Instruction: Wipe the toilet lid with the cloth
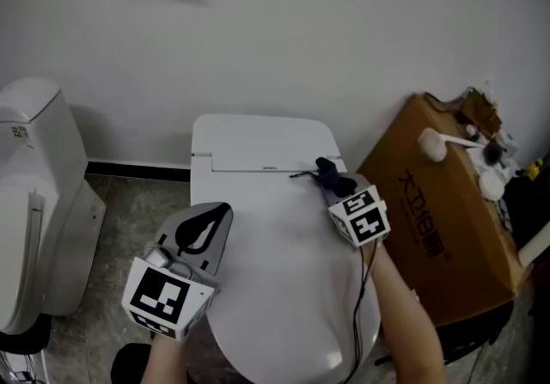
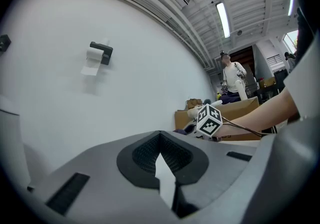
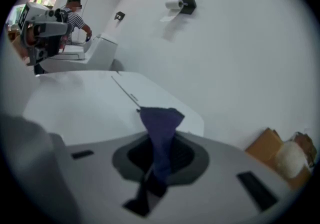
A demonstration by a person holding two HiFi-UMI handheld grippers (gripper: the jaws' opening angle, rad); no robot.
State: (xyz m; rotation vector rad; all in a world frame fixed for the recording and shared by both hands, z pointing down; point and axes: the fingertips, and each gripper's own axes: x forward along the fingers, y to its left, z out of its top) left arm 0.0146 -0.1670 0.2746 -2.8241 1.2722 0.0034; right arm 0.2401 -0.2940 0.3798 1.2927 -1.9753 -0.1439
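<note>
**Cloth pinched at the back right of the closed toilet lid**

The right gripper (image 1: 333, 180) is clamped on a dark blue cloth (image 1: 327, 169) just in front of the hinge seam, near the right edge of the toilet lid (image 1: 284, 288). Bare lid stretches forward and left. The left gripper (image 1: 220, 214), jaws together on nothing, hangs at the lid's left edge. A cardboard box (image 1: 430, 228) crowds the right side and a second toilet (image 1: 34, 202) the left. Only the gripper views show the wall-mounted toilet roll (image 3: 177, 4).
</note>
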